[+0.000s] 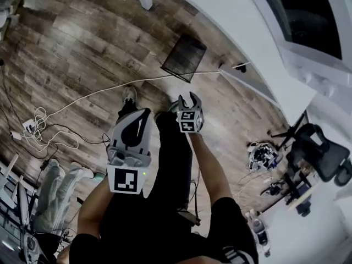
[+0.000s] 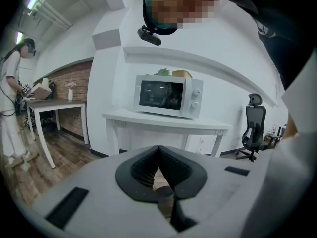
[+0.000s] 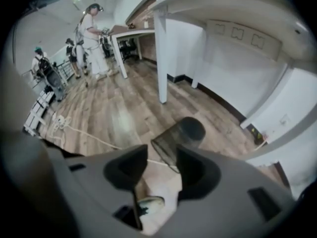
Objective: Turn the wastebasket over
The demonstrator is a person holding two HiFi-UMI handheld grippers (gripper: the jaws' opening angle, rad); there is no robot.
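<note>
- Left hand-held gripper point(image 2: 159, 153): jaws closed together, nothing in them. It sits by my left thigh and faces a white desk point(image 2: 163, 120) carrying a microwave point(image 2: 167, 96). Its view does not show the wastebasket.
- Right hand-held gripper point(image 3: 161, 155): jaws wide apart, pads bare, nothing held. It is tipped down toward the floor just ahead of my legs.
- Shoe point(image 3: 143, 203): mine, on the wood floor point(image 1: 82, 43), seen low in the gap between the right jaws.
- Key relation: the wastebasket point(image 1: 184, 58) lies ahead of the right hand-held gripper and below it, well apart and not touched. In the right gripper view it is framed in the jaw gap. The right hand is the nearer one; the left hangs back. I judge the reach to be forward and down, to the near rim.
- Wastebasket, condition: dark mesh, tapered, apparently on its side on the floor. Its long axis runs away from me, with the wider open end nearest and the closed base farthest. It looks empty.
- White cable point(image 1: 110, 89): crosses the floor just at the basket's near end. I cannot tell whether it touches, and it may snag.
- White desk leg point(image 3: 161, 58): beyond the basket, at the wall.
</note>
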